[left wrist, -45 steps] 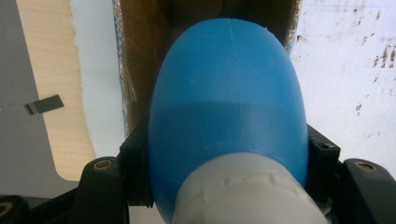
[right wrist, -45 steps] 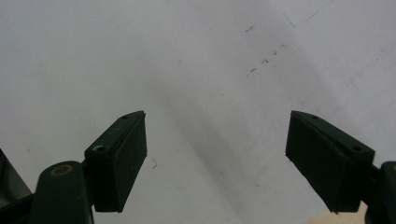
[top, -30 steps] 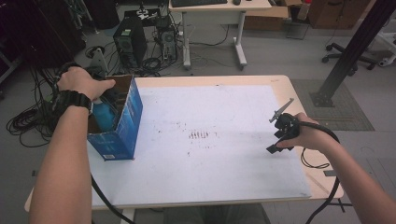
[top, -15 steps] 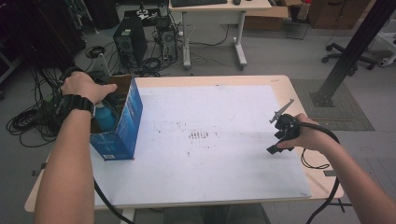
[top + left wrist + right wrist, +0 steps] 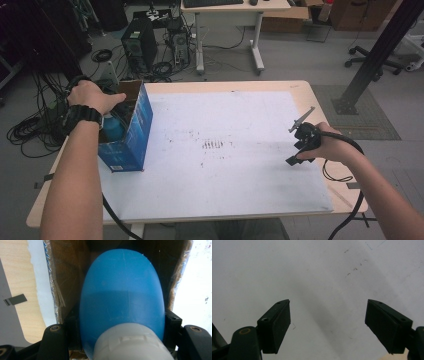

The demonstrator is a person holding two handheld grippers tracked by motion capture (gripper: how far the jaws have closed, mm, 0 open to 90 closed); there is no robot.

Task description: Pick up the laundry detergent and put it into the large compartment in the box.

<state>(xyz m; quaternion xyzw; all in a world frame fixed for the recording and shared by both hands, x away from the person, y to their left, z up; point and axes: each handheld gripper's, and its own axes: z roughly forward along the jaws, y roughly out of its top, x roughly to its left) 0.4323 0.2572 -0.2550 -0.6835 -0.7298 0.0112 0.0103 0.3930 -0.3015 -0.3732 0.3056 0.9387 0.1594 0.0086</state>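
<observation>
A blue cardboard box (image 5: 129, 137) stands open-topped at the table's left edge. Inside it is a blue bottle (image 5: 113, 131) with a white cap (image 5: 130, 342). My left gripper (image 5: 122, 318) reaches down into the box (image 5: 67, 277), its jaws pressed against both sides of the bottle (image 5: 122, 290) just above the cap. In the high view the person's left hand (image 5: 92, 97) covers most of that gripper. My right gripper (image 5: 302, 142) hovers at the right of the white sheet (image 5: 225, 175). Its jaws (image 5: 327, 320) are spread wide over bare surface with nothing between them.
The white sheet carries faint dark marks (image 5: 214, 145) at its middle. Cables trail from both grippers off the near edge. Beyond the table are computer towers (image 5: 137, 42), floor cables (image 5: 30, 130), another desk (image 5: 230, 10) and a black post (image 5: 375, 60) at right.
The left hand has shifted slightly nearer over the box, and more of the blue bottle shows in the box opening. The right hand has hardly moved.
</observation>
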